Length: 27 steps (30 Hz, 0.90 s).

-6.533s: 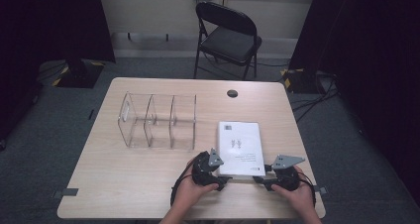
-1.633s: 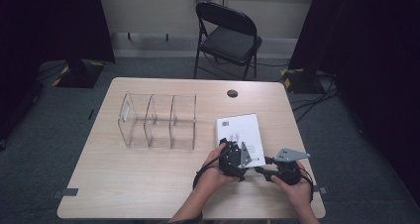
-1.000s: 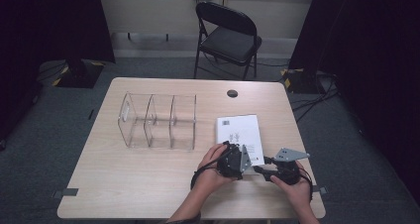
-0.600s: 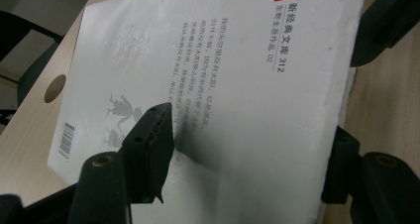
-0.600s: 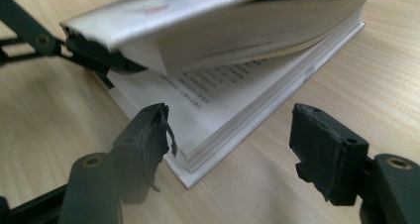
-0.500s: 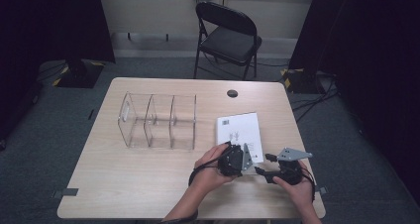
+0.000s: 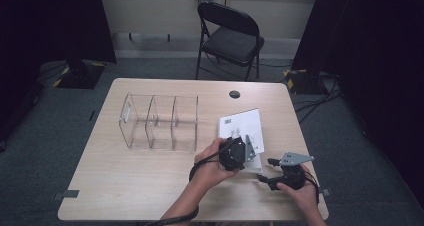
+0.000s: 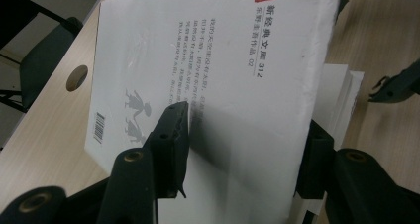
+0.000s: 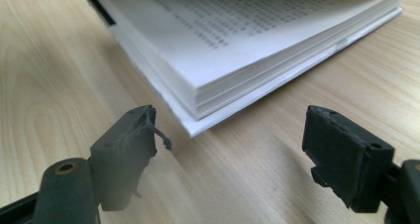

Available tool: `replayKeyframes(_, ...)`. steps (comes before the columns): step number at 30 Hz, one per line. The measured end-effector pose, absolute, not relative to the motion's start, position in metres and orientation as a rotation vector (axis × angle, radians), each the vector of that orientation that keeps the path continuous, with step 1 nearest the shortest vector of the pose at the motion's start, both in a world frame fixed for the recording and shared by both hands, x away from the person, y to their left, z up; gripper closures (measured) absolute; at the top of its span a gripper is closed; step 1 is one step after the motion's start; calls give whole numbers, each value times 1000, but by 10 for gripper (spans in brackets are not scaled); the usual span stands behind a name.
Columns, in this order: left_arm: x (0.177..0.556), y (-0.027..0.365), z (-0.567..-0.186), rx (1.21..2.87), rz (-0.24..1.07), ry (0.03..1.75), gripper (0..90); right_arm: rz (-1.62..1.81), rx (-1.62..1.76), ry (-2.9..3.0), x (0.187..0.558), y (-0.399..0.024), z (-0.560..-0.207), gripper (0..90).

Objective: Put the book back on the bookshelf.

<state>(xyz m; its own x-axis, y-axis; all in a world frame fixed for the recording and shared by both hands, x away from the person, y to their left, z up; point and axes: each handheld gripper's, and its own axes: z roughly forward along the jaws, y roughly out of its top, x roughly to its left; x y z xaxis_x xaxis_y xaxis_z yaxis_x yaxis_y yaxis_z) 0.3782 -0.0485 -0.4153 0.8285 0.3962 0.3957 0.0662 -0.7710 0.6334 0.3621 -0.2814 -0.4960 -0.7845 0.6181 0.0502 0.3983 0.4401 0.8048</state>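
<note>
Wooden desk (image 7: 125,186) carries a clear divider rack (image 7: 159,122) left of the book (image 7: 241,128), chair (image 7: 230,36) behind. Left tool (image 7: 239,153), jaws just closing, pinches the book's lifted cover (image 8: 223,85). Right tool (image 7: 267,173), jaws just widening, gapes empty beside the book's corner (image 9: 198,120).

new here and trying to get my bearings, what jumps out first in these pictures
The white book at the table's near right, its cover lifted by the left gripper, whose jaws have just been closing on it. The right gripper waits open by the book's corner. A clear three-bay organizer stands left.
</note>
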Motion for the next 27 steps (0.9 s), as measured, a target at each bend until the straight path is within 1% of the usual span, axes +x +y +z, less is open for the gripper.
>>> replayKeyframes(7,380,-49,-405,2374,674,398,518,1198,812,2481,361,-273,-498,201)
replayKeyframes(9,381,-49,-400,2388,672,401,524,1178,794,2494,361,-271,-498,218)
replayKeyframes(27,376,-55,-366,2448,570,433,555,1155,815,2435,364,-271,-498,225)
